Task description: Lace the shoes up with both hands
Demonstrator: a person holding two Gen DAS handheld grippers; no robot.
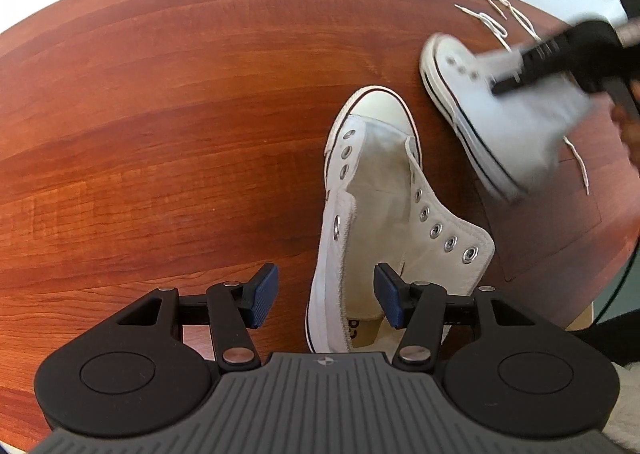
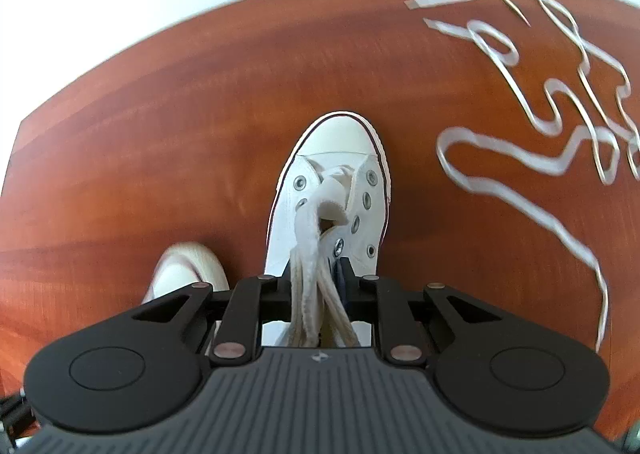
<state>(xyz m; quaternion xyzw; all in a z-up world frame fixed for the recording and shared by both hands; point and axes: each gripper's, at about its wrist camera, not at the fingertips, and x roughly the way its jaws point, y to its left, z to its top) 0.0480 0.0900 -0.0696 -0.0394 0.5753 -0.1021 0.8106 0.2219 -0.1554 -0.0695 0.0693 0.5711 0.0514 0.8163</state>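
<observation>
Two white high-top canvas shoes without laces are on a reddish wooden table (image 1: 160, 114). In the left wrist view one shoe (image 1: 372, 214) lies just ahead, its ankle opening between the fingers of my open, empty left gripper (image 1: 326, 300). The second shoe (image 1: 500, 110) is tilted at the right, blurred, held by my right gripper (image 1: 516, 74). In the right wrist view my right gripper (image 2: 318, 278) is shut on the tongue (image 2: 316, 254) of that shoe (image 2: 332, 190). The first shoe's toe (image 2: 184, 266) shows at the left. Loose white laces (image 2: 520, 158) lie on the table to the right.
The laces also show at the far right of the table in the left wrist view (image 1: 496, 14). The table's far edge meets a pale wall. A person's hand (image 1: 628, 130) is at the right edge. A seam or panel line (image 1: 560, 238) marks the table's right part.
</observation>
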